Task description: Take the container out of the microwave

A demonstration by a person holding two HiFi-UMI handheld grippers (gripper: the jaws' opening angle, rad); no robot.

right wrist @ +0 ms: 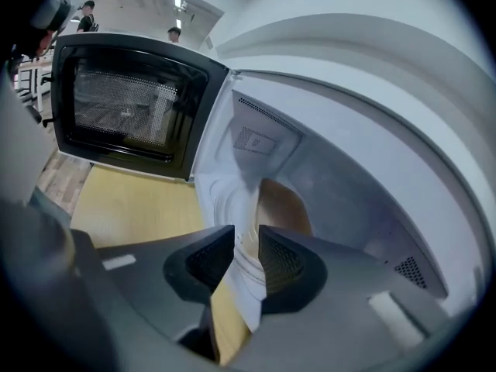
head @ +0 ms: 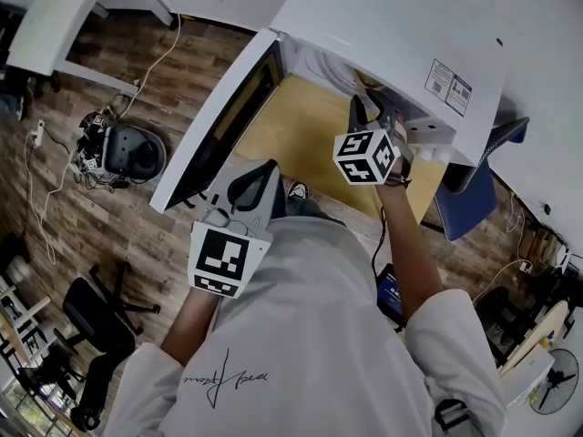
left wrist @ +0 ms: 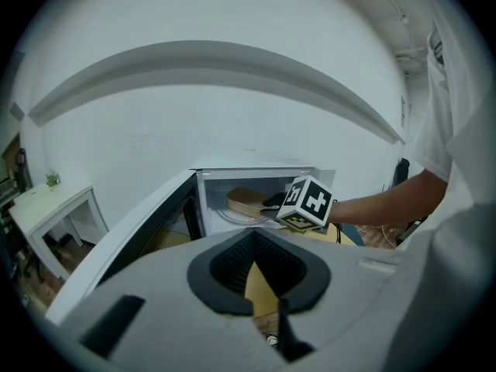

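Left tongs clenched on nothing, held back over the desk beside the open door. One microwave, with one tan container on the turntable inside. Right tongs released at the cavity mouth, container just ahead, not gripped. We'd go in level, straddle the near rim squarely, clench firmly, then draw straight out. Two tongs.

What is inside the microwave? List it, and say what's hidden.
A tan container sits on the glass turntable inside the open microwave. The right gripper reaches in with its jaws apart and empty. In its view they cover the container's near edge; its contents cannot be seen.
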